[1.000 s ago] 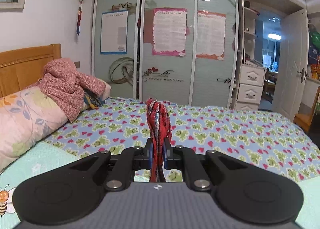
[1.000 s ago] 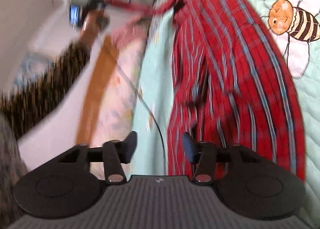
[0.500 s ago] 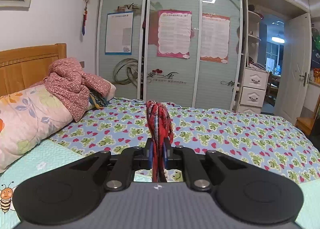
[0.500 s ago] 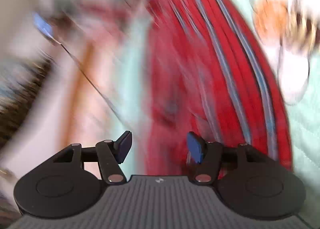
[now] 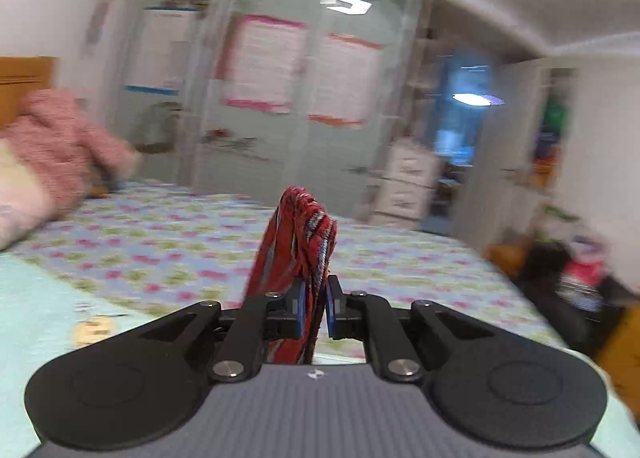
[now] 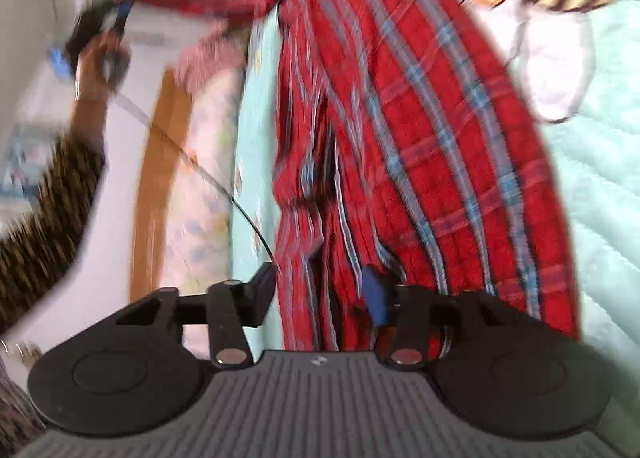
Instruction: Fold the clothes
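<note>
Bedroom w/ a bed (image 5: pixel 168 242). Left gripper (image 5: pixel 311 312) is clamped on a red plaid shirt (image 6: pixel 420 130) lying on bed. Right gripper (image 6: pixel 320 294) jaws, just widening, straddle shirt's edge w/o pinching.

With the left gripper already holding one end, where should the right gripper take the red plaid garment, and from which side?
Judging by its pose, grip the bunched free edge of the red plaid garment that hangs between the right gripper's open jaws, coming in along its length. The left gripper pinches the far end, so the cloth is stretched in narrow folds that fit the jaws; the flat part on the bed offers no edge.
</note>
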A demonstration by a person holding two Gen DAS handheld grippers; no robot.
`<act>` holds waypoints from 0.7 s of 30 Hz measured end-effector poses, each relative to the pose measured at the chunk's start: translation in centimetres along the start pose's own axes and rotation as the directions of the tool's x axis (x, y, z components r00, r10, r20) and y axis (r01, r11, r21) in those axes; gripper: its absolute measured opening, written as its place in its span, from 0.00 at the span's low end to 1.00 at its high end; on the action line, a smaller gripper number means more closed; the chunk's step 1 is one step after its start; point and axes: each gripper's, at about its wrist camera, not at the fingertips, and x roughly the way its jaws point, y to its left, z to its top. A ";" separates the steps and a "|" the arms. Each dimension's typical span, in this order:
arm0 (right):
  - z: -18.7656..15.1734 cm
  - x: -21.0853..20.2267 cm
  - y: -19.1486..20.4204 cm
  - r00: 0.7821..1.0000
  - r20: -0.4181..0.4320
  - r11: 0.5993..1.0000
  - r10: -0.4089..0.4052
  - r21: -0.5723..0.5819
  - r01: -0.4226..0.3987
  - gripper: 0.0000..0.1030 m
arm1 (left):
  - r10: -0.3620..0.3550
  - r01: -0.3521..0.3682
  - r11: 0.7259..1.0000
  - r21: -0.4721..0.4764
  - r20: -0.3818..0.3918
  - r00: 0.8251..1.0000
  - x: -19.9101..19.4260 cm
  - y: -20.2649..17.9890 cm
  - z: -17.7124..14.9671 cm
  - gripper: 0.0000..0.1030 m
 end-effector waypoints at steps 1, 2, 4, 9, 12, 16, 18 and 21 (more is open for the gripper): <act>-0.1 -0.1 -0.1 1.000 0.023 1.000 0.011 0.017 -0.011 0.50 | -0.081 0.081 0.997 0.003 -0.011 0.997 -1.0 -1.1 -0.4 0.09; -0.2 -0.4 -0.1 0.999 0.046 0.999 0.022 0.033 -0.023 0.53 | -0.161 0.161 0.987 0.000 -0.023 0.987 -2.1 -2.1 -0.8 0.09; 0.0 -1.9 -0.4 0.994 0.100 0.997 0.045 0.060 -0.051 0.55 | -0.320 0.321 0.947 -0.002 -0.083 0.944 -4.0 -4.2 -2.5 0.09; 1.3 -4.4 -1.9 0.969 0.245 0.987 0.034 0.146 -0.072 0.62 | -0.547 0.642 0.759 0.107 -0.432 0.717 -9.1 -9.2 -12.1 0.13; 2.8 -5.7 -3.3 0.938 0.345 0.972 0.036 0.205 -0.112 0.70 | -0.491 0.695 0.713 0.090 -0.644 0.587 -10.3 -9.2 -19.8 0.13; 4.9 -7.2 -3.9 0.906 0.422 0.973 0.030 0.197 -0.124 0.73 | -0.395 0.647 0.756 0.096 -0.721 0.569 -11.6 -8.3 -26.2 0.22; 6.3 -6.6 -3.2 0.913 0.407 0.986 0.015 0.148 -0.083 0.76 | -0.393 0.635 0.763 0.125 -0.689 0.609 -12.7 -8.2 -26.9 0.45; 7.2 -5.5 -1.9 0.932 0.362 0.995 0.001 0.097 -0.039 0.81 | -0.410 0.627 0.764 0.152 -0.637 0.653 -14.2 -8.4 -27.4 0.68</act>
